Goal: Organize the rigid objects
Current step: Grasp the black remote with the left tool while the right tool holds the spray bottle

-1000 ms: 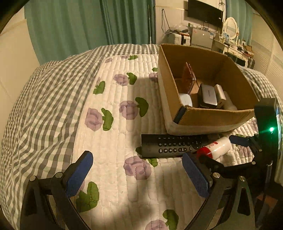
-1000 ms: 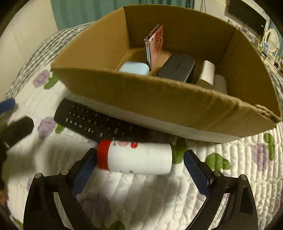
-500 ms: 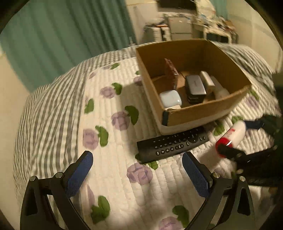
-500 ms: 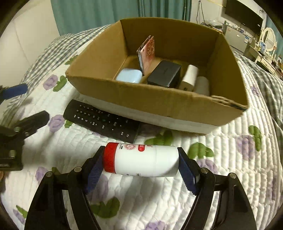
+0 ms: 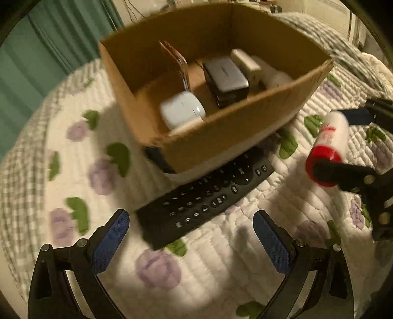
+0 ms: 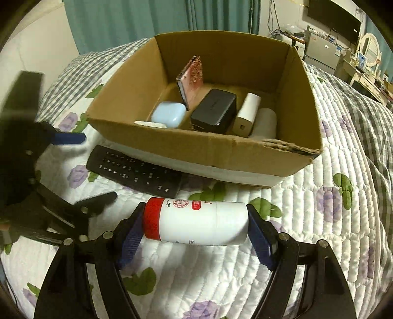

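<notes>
My right gripper (image 6: 194, 235) is shut on a white bottle with a red cap (image 6: 196, 222), held end to end and lifted above the quilt in front of the cardboard box (image 6: 196, 149). The bottle (image 5: 330, 139) also shows at the right of the left wrist view, with the right gripper (image 5: 343, 144) on it. A black remote control (image 5: 206, 198) lies on the quilt against the box's front wall (image 5: 235, 127); it also shows in the right wrist view (image 6: 135, 169). My left gripper (image 5: 190, 241) is open and empty, just short of the remote's near end. It shows blurred in the right wrist view (image 6: 83, 169).
The box holds a light blue case (image 6: 168, 115), a black box (image 6: 213, 110), a pink patterned card (image 6: 191, 76), a white charger (image 6: 246, 114) and a white cylinder (image 6: 265, 120). The flowered quilt (image 6: 319, 220) covers the bed. Green curtains (image 6: 127, 22) hang behind.
The right gripper closed on the bottle and lifted it off the quilt. The left gripper moved forward and down toward the remote and the box.
</notes>
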Motion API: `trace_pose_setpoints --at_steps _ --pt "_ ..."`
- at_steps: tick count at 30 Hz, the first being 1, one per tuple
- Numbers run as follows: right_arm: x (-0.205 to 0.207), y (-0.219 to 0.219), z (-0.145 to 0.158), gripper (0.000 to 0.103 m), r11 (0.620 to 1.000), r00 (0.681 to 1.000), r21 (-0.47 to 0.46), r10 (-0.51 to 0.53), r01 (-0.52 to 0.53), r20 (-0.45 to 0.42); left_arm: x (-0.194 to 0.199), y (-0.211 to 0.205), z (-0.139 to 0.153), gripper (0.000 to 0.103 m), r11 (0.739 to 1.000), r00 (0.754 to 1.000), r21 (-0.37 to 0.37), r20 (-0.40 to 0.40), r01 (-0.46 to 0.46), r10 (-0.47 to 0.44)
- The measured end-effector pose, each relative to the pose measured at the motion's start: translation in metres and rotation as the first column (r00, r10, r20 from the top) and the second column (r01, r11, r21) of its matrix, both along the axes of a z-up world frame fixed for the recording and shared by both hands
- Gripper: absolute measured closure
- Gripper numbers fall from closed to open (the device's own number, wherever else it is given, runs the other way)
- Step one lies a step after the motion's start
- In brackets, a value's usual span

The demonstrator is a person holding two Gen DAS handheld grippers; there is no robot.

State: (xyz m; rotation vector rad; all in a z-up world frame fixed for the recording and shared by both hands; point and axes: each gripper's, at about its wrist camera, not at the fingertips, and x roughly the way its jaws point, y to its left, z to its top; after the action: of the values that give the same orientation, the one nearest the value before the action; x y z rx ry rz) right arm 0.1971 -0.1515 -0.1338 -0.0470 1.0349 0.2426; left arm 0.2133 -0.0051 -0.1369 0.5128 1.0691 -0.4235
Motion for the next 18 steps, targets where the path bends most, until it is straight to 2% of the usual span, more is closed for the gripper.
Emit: trace_pose_setpoints --at_steps 7,12,15,18 --pt "0.005 -0.017 -0.006 0.026 1.0 1.0 0.011 -0.019 0.019 -0.014 0.017 -0.006 -0.02 0.001 1.0 1.0 -0.007 -0.018 -0.005 0.005" --pt "0.004 -0.025 -0.009 0.026 0.999 0.999 0.03 -0.031 0.032 -0.031 -0.006 -0.021 -0.014 0.0 0.99 0.987 -0.07 -0.098 0.121 -0.128" --pt "0.002 -0.031 -0.004 0.026 0.998 0.999 0.043 -0.045 0.046 -0.018 -0.009 -0.026 -0.015 0.0 0.989 0.984 -0.035 -0.103 0.146 -0.148" --pt "0.001 -0.035 0.0 0.026 0.997 0.998 0.046 -0.058 0.059 -0.004 0.003 -0.025 -0.021 0.0 0.995 0.993 -0.001 -0.071 0.097 -0.097"
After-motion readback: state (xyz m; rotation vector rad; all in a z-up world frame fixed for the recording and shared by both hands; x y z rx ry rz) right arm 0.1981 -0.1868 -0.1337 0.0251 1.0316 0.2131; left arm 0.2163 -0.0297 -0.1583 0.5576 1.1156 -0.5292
